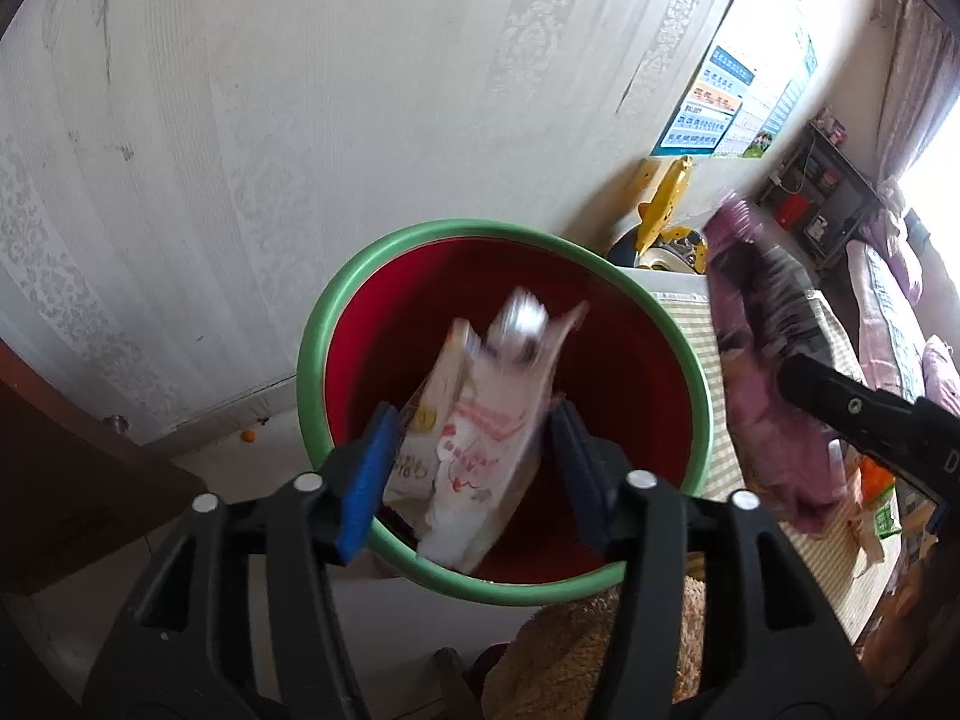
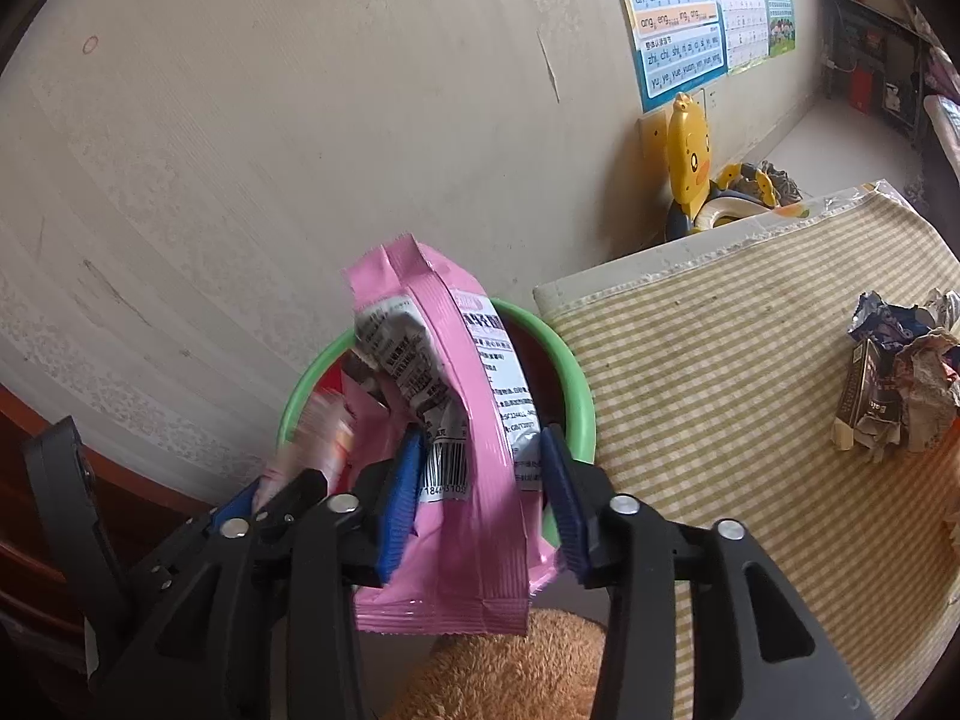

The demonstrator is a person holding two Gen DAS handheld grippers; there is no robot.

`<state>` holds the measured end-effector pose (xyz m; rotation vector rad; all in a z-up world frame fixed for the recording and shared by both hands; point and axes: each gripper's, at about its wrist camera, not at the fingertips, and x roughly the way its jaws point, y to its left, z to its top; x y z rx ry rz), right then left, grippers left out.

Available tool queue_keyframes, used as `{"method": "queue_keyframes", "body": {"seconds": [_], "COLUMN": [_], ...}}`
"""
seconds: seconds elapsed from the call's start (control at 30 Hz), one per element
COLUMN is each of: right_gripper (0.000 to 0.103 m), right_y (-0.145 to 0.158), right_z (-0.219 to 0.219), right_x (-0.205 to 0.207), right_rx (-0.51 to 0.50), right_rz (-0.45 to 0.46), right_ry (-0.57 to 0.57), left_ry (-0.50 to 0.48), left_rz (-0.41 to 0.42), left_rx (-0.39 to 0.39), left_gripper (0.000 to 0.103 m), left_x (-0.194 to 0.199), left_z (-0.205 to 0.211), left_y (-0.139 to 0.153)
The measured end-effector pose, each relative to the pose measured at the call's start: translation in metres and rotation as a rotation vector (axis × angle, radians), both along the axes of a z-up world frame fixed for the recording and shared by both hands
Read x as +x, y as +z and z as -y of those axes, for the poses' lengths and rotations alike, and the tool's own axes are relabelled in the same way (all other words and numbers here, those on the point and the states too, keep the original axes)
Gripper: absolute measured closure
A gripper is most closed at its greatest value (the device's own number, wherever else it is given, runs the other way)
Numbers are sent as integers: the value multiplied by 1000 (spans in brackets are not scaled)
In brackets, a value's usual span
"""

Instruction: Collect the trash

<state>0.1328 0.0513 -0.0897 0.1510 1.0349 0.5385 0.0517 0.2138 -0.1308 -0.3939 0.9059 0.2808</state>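
A red bin with a green rim [image 1: 384, 252] stands on the floor by the wall, beside the table; it also shows in the right wrist view [image 2: 573, 372]. My left gripper [image 1: 468, 468] hangs over the bin, its jaws apart. A white and yellow snack wrapper [image 1: 474, 438], blurred, sits between them over the bin's mouth, and I cannot tell whether the pads touch it. My right gripper [image 2: 480, 492] is shut on a pink snack bag [image 2: 456, 408] held upright over the bin's near rim. The pink bag also appears, blurred, in the left wrist view [image 1: 762, 360].
A table with a striped yellow cloth [image 2: 720, 372] stands right of the bin, with crumpled wrappers [image 2: 894, 372] on it. A yellow duck toy [image 2: 690, 150] leans on the wall behind. A fuzzy brown thing [image 2: 510, 666] lies below the grippers. Dark wooden furniture [image 1: 72, 450] is at the left.
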Motion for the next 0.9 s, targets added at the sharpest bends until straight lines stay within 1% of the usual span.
{"method": "queue_keyframes", "body": {"seconds": [0.03, 0.07, 0.27, 0.43, 0.57, 0.67, 0.77, 0.9], "right_gripper": [55, 52, 50, 48, 46, 45, 40, 38], "right_y": [0, 1, 8, 13, 13, 8, -5, -27], "right_z": [0, 0, 5, 36, 80, 124, 179, 241], "right_x": [0, 0, -3, -11, -19, -25, -31, -31], "right_rx": [3, 5, 27, 14, -39, -97, -208, -337], "right_rz": [5, 8, 26, 54, 82, 96, 111, 81], "right_ry": [-2, -2, 2, -46, -118, -196, -318, -455], "left_ry": [8, 14, -3, -45, -90, -128, -160, -209], "left_rz": [-2, -2, -6, 7, 10, 17, 26, 34], "left_rx": [1, 1, 17, 37, 51, 63, 74, 92], "left_gripper": [42, 41, 40, 40, 40, 40, 40, 39], "left_x": [0, -1, 1, 1, 4, 6, 6, 7], "left_z": [-1, -2, 4, 18, 35, 51, 65, 90], "left_y": [0, -1, 3, 12, 18, 22, 27, 34]}}
